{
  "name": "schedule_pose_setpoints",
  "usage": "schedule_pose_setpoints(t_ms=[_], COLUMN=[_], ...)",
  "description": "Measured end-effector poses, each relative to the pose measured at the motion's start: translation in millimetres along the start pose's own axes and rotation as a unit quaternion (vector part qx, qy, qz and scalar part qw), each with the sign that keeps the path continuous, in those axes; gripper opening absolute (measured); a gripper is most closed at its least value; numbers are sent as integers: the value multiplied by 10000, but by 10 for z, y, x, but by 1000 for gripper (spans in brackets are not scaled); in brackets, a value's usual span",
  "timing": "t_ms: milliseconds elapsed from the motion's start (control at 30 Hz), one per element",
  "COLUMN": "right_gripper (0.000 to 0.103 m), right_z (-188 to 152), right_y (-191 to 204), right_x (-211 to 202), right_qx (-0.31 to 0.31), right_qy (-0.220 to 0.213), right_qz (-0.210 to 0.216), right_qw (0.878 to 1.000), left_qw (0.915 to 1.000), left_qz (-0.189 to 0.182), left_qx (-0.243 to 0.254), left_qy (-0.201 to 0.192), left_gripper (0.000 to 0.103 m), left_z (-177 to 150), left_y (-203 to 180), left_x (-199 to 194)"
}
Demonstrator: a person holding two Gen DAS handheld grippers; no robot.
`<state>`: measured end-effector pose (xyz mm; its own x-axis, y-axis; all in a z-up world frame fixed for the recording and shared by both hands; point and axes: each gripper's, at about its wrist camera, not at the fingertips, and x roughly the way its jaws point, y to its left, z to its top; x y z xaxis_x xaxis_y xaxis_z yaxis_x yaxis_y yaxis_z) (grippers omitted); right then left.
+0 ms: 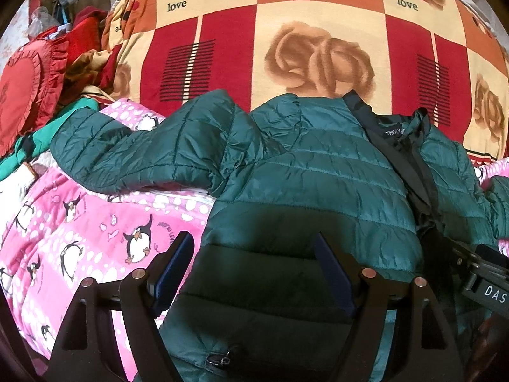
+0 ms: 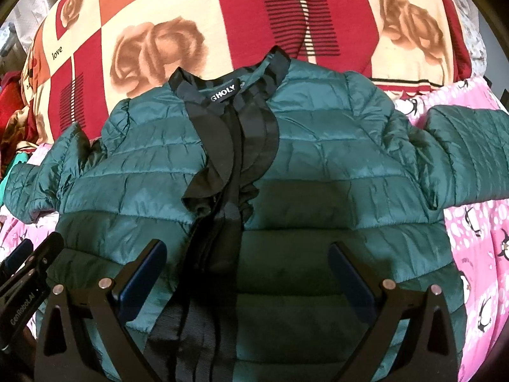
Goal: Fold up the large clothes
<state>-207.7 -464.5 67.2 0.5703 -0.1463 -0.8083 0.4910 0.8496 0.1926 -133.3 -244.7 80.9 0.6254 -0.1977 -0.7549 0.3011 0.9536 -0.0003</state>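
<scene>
Currently one green jacket (image 2: 318,165) flat on pink blanket (image 1: 79,222); left claw (image 1: 254,254), right claw (image 2: 248,264) both wide open, empty.

Left wrist: looks forward along my left gripper (image 1: 254,251), close above the jacket's (image 1: 305,172) left half.
Right wrist: same heading, close over the jacket's front placket (image 2: 232,197).
Shared: collar, rose blanket (image 2: 191,25).

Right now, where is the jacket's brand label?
The label sits inside the black collar, upper centre of the right wrist view, near the rose blanket.
</scene>
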Motion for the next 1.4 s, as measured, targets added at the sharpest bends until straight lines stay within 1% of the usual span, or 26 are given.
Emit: schedule_pose_setpoints(t_ms=[267,467,567,800,1033,1133,1200,1267,1400], right_gripper=[103,103,103,103,103,103,103,103,103], right_z=[0,-7,-4,16,10,14,12,8,0], right_y=[25,98,118,129,128,132,141,161,203], right_x=[69,100,64,68,115,100,90,81,70], right_qx=[-18,-101,-126,-173,-172,-183,-199,-248,-353], right_qy=[15,36,20,38,98,100,109,130,146], right_qz=[0,53,104,55,14,46,83,110,114], right_qw=[10000,9999,9999,9998,9998,9998,9997,9995,9992], left_qw=[9999,9993,9982,9934,9908,9865,9817,9774,9628], left_qz=[75,275,464,698,909,994,1053,1152,1464], left_qx=[-136,-232,-386,-902,-996,-1298,-1584,-1768,-2254], left_qy=[8,-75,-73,-100,-80,-107,-122,-139,-262], left_gripper=[49,49,49,49,49,49,49,49,49], left_z=[48,112,151,268,320,359,402,457,618], left_y=[192,441,648,1165,1483,1738,1959,2146,2593], left_x=[8,13,57,106,186,251,308,355,449])
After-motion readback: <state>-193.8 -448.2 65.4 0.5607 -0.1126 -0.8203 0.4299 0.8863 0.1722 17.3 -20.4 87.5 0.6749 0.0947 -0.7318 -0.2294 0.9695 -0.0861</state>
